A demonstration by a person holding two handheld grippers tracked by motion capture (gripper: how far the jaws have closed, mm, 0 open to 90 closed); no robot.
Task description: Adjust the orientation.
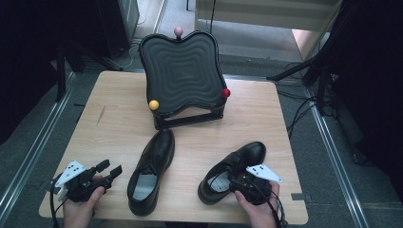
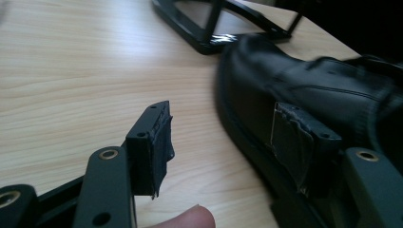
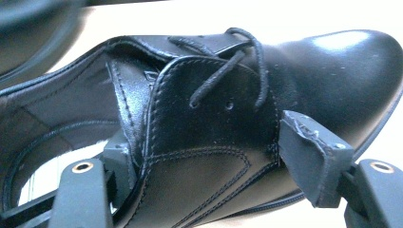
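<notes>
In the high view, two black shoes lie in the lower half of the table. The right shoe is at lower right, and the right gripper is at its side. In the right gripper view its jaws stand apart around the shoe's side flap; one pad is inside, the outer pad is a little off the leather. The left shoe lies at lower centre. The left gripper, at lower left, is open and empty, just beside this shoe. A black stand is at top centre.
</notes>
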